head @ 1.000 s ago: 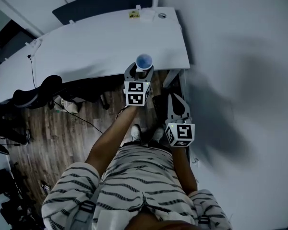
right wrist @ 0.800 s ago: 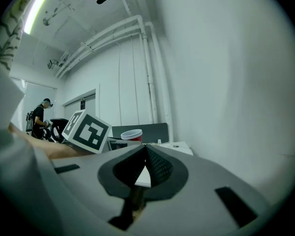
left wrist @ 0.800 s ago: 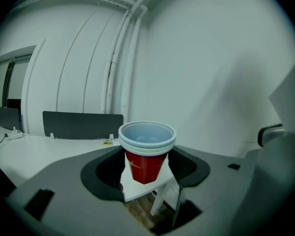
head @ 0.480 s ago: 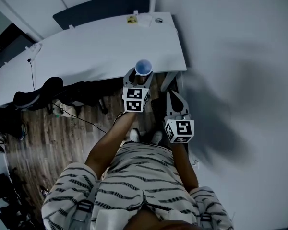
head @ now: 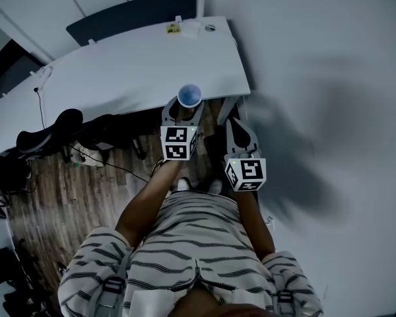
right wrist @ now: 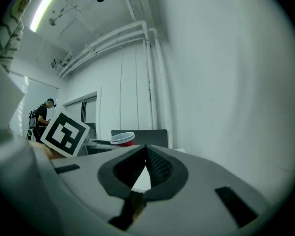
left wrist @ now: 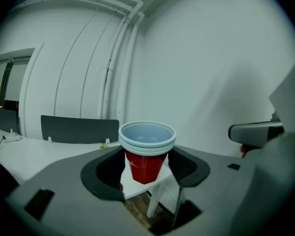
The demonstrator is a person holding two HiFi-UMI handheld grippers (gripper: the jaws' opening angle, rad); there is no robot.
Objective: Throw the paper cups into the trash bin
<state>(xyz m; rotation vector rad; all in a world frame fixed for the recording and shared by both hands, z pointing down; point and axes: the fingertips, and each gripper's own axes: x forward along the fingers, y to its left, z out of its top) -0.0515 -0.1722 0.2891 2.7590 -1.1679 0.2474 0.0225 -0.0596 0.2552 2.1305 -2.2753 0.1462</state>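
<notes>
A stack of red paper cups (left wrist: 146,156) with white rims stands upright between the black pads of my left gripper (left wrist: 146,167), which is shut on it. In the head view the cups (head: 189,96) hang in the left gripper (head: 185,107) just off the near edge of the white table (head: 119,71), above the wooden floor. My right gripper (head: 237,127) is lower and to the right, near the table's leg. Its jaws (right wrist: 145,150) are shut with nothing between them. From the right gripper view the cups (right wrist: 122,138) show to the left. I see no trash bin clearly.
A dark office chair (head: 49,127) and cables sit under the table at the left. Small items (head: 175,27) lie at the table's far end, before a dark panel (head: 132,15). A grey wall (head: 317,78) runs along the right. A person (right wrist: 42,117) stands far off.
The left gripper with the cups has drawn back a little from over the table edge toward my body. The right gripper has risen slightly. Both grips are unchanged.
</notes>
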